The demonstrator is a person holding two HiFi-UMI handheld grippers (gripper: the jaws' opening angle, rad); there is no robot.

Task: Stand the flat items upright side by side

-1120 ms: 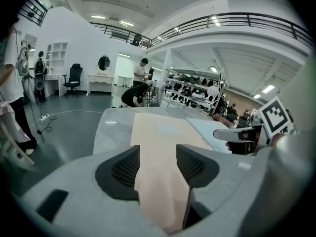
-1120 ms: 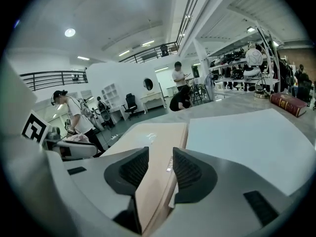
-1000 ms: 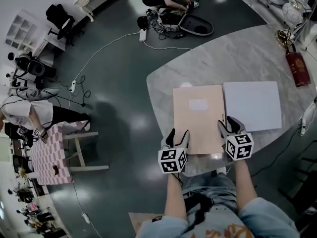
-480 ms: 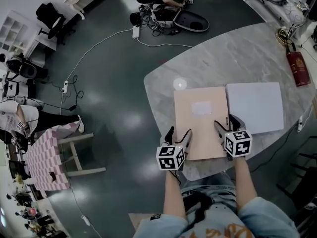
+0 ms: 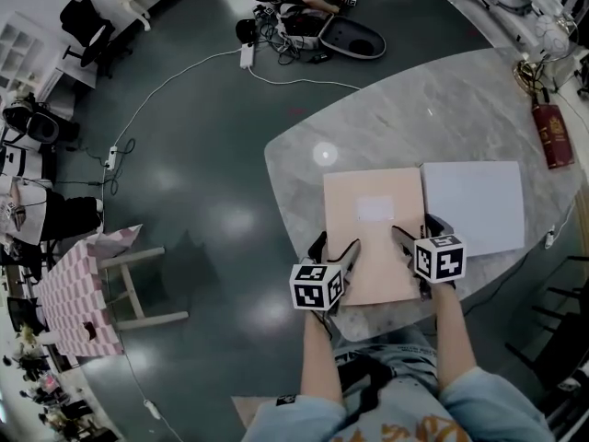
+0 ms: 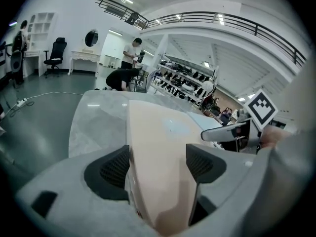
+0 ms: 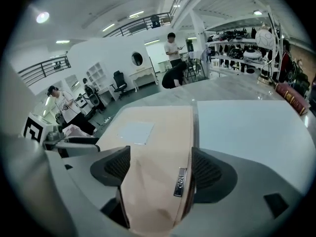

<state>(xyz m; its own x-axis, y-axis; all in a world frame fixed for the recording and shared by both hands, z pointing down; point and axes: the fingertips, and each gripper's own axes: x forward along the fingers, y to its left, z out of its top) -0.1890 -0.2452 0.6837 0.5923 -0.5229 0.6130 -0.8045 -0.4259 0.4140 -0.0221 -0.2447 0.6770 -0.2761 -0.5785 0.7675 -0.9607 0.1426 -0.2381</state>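
The head view is dim and muted, with soft overhead light leaving a round glare spot on the marble table point(image 5: 324, 155) and pale reflections on the dark floor point(image 5: 230, 221). Its edges bend with wide-angle distortion. Both gripper views are brighter, lit by ceiling lights point(image 7: 42, 17), strongly curved, ringed by black corners, and soft in the nearest foreground.

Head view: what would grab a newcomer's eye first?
A tan folder and a white sheet lie flat side by side on a marble table. The left hand-held gripper and the right hand-held gripper hover at the tan folder's near edge, jaws just opened wider, the folder between them.
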